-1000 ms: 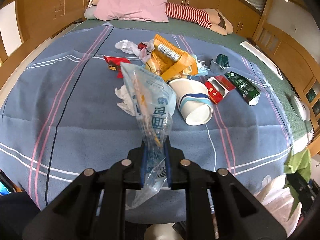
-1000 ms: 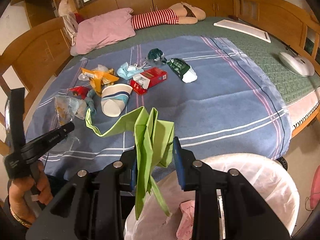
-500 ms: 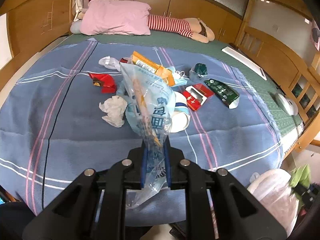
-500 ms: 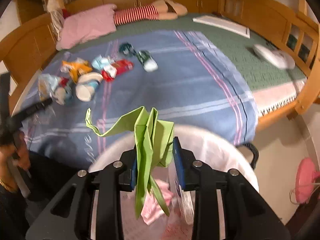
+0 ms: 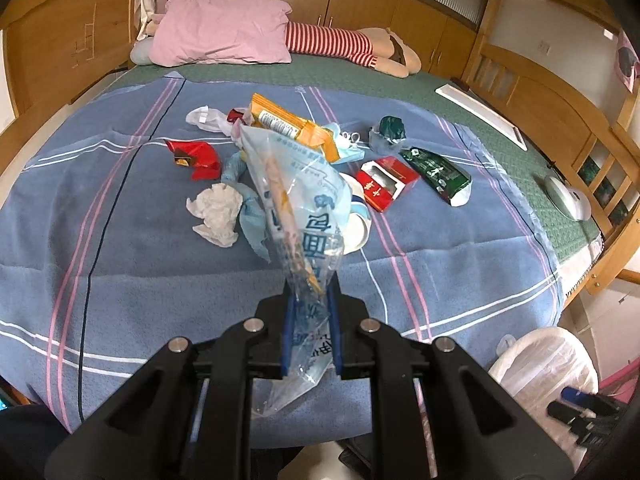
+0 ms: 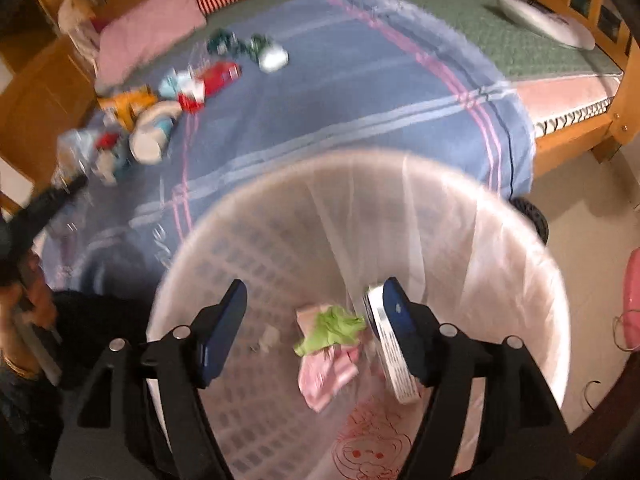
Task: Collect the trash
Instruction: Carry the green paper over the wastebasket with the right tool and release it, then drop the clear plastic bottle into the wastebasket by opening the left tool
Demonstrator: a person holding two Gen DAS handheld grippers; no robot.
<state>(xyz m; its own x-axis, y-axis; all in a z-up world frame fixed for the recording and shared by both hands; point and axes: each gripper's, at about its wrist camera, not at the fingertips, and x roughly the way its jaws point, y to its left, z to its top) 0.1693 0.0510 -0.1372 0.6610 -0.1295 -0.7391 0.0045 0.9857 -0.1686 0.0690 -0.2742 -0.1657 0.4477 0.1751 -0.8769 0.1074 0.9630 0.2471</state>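
Observation:
My left gripper (image 5: 310,320) is shut on a clear blue-printed plastic bag (image 5: 296,204) and holds it above the near part of the bed. My right gripper (image 6: 312,316) is open and empty over the white bin (image 6: 540,280). The green paper (image 6: 332,330) lies inside the bin on pink trash. The bin also shows in the left wrist view (image 5: 540,364) at the lower right. Trash lies on the blue blanket (image 5: 140,264): a crumpled tissue (image 5: 216,214), a red wrapper (image 5: 196,156), an orange packet (image 5: 292,128), a red box (image 5: 384,182), a green pouch (image 5: 438,174) and a paper cup (image 5: 356,220).
A pink pillow (image 5: 224,36) and a striped plush (image 5: 348,46) lie at the bed's head. A white device (image 5: 568,198) rests at the bed's right edge. Wooden bed rails (image 5: 560,112) run along the right. The left gripper shows in the right wrist view (image 6: 44,208).
My right gripper moved over the bin, opened and let go of the green paper, which dropped into the bin. My left gripper kept hold of the plastic bag and drew back a little.

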